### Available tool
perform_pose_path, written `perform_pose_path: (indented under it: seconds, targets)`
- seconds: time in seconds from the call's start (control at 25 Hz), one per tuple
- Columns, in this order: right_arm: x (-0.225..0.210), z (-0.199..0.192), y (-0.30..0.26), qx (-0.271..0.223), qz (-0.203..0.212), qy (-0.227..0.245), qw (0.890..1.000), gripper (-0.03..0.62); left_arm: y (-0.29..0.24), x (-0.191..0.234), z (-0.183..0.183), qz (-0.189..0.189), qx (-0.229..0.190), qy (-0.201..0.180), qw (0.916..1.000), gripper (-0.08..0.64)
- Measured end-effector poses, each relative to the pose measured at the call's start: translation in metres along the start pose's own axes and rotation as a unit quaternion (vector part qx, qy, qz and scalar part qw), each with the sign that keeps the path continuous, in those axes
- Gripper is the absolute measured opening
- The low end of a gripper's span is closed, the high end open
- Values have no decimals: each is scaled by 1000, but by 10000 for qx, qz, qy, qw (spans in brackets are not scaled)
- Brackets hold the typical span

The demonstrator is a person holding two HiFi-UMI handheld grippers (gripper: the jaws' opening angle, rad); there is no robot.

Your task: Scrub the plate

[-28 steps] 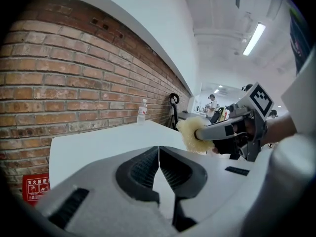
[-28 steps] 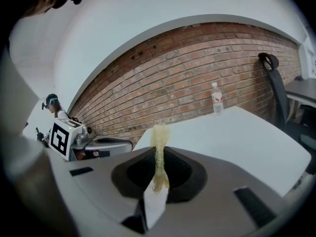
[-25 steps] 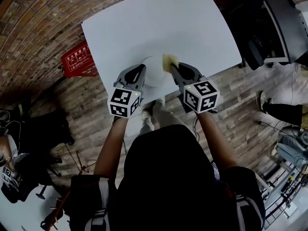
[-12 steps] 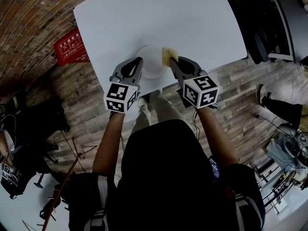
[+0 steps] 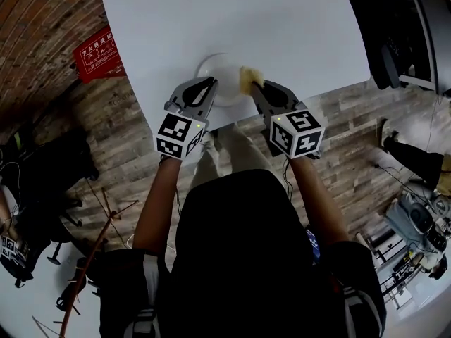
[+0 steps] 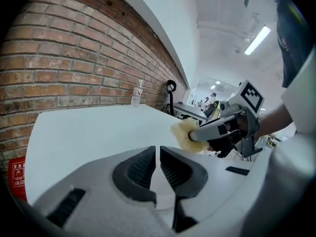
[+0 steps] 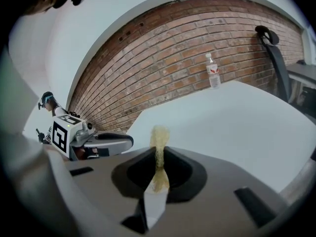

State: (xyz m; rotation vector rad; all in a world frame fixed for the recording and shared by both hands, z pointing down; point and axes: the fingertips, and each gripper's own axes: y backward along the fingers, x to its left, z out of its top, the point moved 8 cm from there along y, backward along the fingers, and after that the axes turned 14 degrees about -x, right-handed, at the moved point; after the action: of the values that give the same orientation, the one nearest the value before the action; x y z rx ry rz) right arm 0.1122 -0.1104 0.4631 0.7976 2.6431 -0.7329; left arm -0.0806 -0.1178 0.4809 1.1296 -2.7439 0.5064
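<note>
In the head view, your left gripper (image 5: pixel 210 84) has its jaws brought together at the near rim of the round white plate (image 5: pixel 220 72), just ahead of them on the white bench (image 5: pixel 232 20). White lies on white there, so you can't tell whether they nip that rim. Your right gripper (image 5: pixel 255 90) clamps a yellow scrubbing sponge (image 5: pixel 248 78) at the plate's right edge.

In the left gripper view, the jaws are closed to a slit. The plate is lost in the whiteness, and the sponge sits ahead and right of them.

In the right gripper view, the sponge is squeezed thin between the jaws and the plate is hidden below them.
</note>
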Motion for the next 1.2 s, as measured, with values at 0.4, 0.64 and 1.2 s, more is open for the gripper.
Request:
perform_pose_path:
  seconds: [0.4, 0.64, 1.2]
  targets:
    - [-2, -15, -12, 141, 32, -137, 9998, 41, -8, 4, -13, -196, 340, -205, 9990, 23]
    - [-6, -22, -15, 235, 40, -154, 9996, 41, -12, 8, -20, -305, 488, -227, 9981, 111]
    - [-2, -30, -20, 305, 165, -163, 9993, 41, -22, -3, -31, -1054, 875, -854, 9869, 311]
